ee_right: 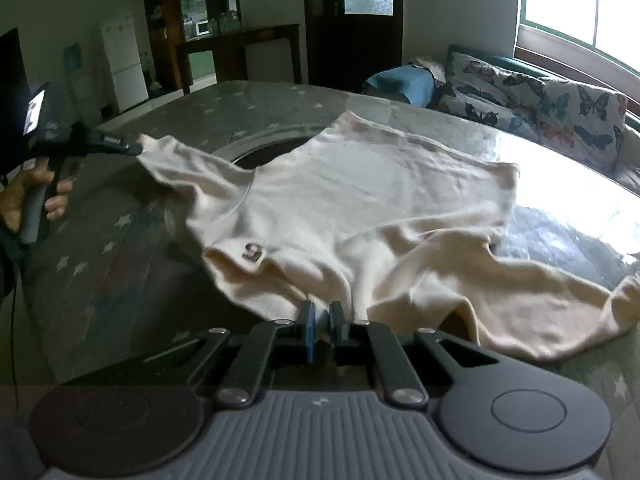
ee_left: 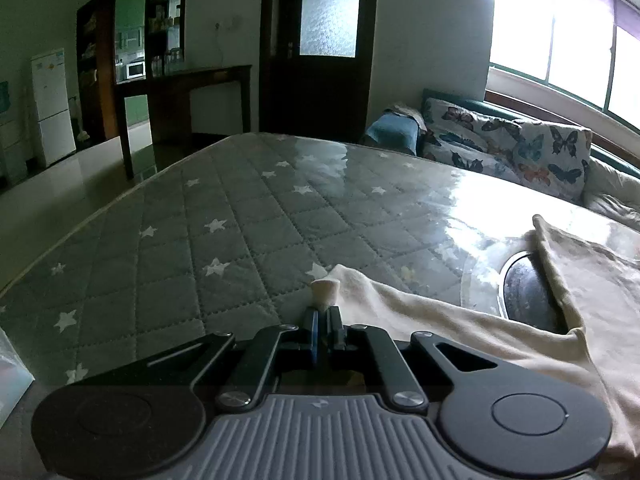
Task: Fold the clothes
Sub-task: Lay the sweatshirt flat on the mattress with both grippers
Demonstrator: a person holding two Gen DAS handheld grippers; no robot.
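A cream T-shirt (ee_right: 360,200) lies partly spread on the table, its lower part rumpled toward the right. It bears a small dark logo (ee_right: 252,251). My right gripper (ee_right: 322,314) is shut on the shirt's near edge, with cloth pinched between the pads. At the far left of the right wrist view, my left gripper (ee_right: 134,148), held by a hand (ee_right: 28,196), grips a shirt corner and pulls it taut. The left wrist view shows the left gripper (ee_left: 323,312) shut on that corner of the shirt (ee_left: 440,320), with a small nub of fabric (ee_left: 325,292) sticking out past the tips.
The table wears a grey quilted cover with white stars (ee_left: 200,240) under glossy clear plastic. A dark round inset (ee_left: 524,292) shows beside the shirt. Beyond the far edge stands a sofa with butterfly cushions (ee_right: 560,112) and a blue bundle (ee_right: 404,80). Farther back are a door and a fridge (ee_left: 50,104).
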